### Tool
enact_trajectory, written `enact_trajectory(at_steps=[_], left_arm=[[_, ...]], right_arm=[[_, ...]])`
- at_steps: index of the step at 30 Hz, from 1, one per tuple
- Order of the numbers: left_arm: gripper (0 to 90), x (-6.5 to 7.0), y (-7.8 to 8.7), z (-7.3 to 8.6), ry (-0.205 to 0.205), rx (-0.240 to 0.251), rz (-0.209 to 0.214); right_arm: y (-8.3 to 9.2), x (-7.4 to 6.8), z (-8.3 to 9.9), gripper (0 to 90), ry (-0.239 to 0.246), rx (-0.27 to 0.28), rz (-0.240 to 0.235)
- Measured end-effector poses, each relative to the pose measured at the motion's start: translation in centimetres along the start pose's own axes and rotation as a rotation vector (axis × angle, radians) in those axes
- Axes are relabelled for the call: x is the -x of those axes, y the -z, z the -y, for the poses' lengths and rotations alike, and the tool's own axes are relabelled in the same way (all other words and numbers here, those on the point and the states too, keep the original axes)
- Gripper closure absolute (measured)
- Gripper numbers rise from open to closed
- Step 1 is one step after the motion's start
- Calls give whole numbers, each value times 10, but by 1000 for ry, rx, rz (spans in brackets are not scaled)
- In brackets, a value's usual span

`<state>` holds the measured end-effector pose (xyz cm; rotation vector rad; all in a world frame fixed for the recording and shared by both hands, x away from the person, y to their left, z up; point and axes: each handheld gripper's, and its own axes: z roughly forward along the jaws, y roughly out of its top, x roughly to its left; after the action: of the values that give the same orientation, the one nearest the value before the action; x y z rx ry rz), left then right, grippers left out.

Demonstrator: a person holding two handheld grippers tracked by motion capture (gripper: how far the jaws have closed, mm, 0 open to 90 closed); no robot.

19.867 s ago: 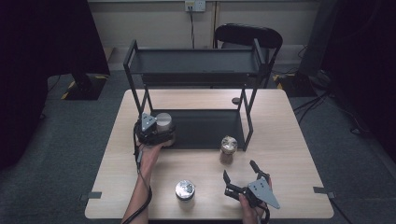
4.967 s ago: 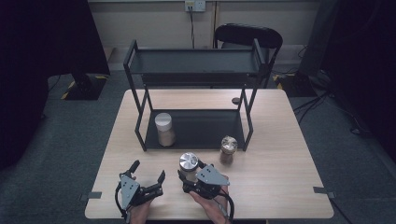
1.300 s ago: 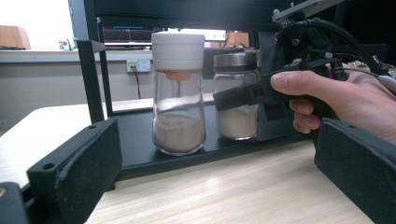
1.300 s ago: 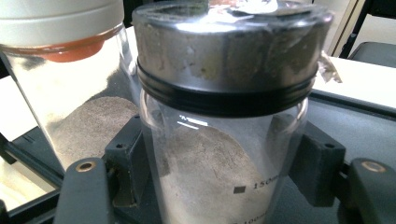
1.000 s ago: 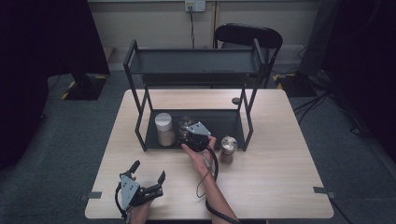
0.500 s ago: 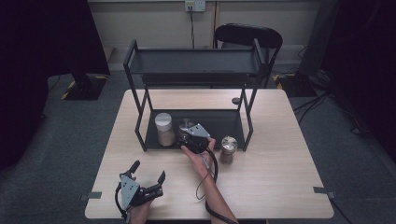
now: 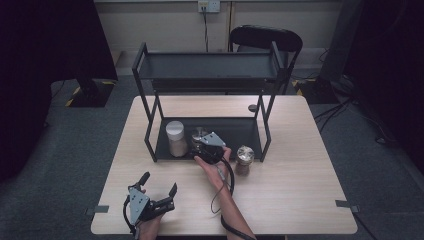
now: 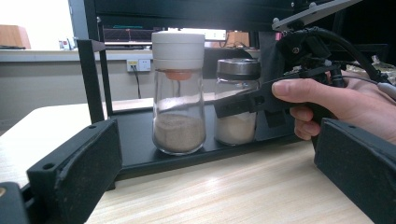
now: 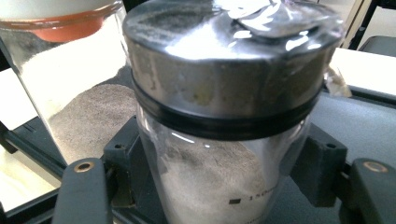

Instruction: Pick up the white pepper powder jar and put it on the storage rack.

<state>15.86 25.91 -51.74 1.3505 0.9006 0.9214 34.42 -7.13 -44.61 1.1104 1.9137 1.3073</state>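
A metal-lidded glass jar [image 7: 200,134] [image 9: 224,93] of pale powder stands on the bottom shelf [image 7: 235,131] of a black rack, just right of a white-lidded jar [image 7: 175,137] [image 8: 179,93] of sand-coloured powder. My right gripper [image 7: 202,142] [image 9: 224,177] reaches in from the front, one jaw at each side of the metal-lidded jar. Its jaws have just been opening a little, and the pads [image 9: 317,168] still lie against the glass. My left gripper [image 7: 159,183] rests near the table's front left edge, open, with nothing between its jaws, and faces the rack.
A third jar [image 7: 244,159] with a metal lid stands on the table by the rack's front right leg. A small dark disc [image 7: 252,107] lies behind the rack. The rack's top shelf [image 7: 210,70] overhangs the jars. A chair [image 7: 265,37] stands beyond the table.
Since five seconds ago my right gripper has carried the metal-lidded jar from the table's front onto the rack's bottom shelf. Over the last second both hands have kept still.
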Motion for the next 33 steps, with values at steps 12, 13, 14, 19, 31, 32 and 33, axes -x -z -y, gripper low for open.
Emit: enact_trajectory(at_steps=[12,13,14,19,31,32,33], left_arm=[[1,0,0,0,-2,1,-2],[1,0,0,0,-3,0,-1],[1,0,0,0,-2,1,-2],[1,1,0,0,-3,1,-5],[1,1,0,0,-3,0,-8],[1,1,0,0,-3,1,-8],[1,1,0,0,-3,1,-8]], right_arm=[[3,4,0,78,-50,8,-13],[3,5,0,62,-53,11,-15],[4,5,0,48,-54,12,-17],[7,6,0,0,-46,26,-18],[15,4,2,0,-63,58,-20],[16,4,2,0,-58,62,-23],[16,4,1,0,-57,65,-25]])
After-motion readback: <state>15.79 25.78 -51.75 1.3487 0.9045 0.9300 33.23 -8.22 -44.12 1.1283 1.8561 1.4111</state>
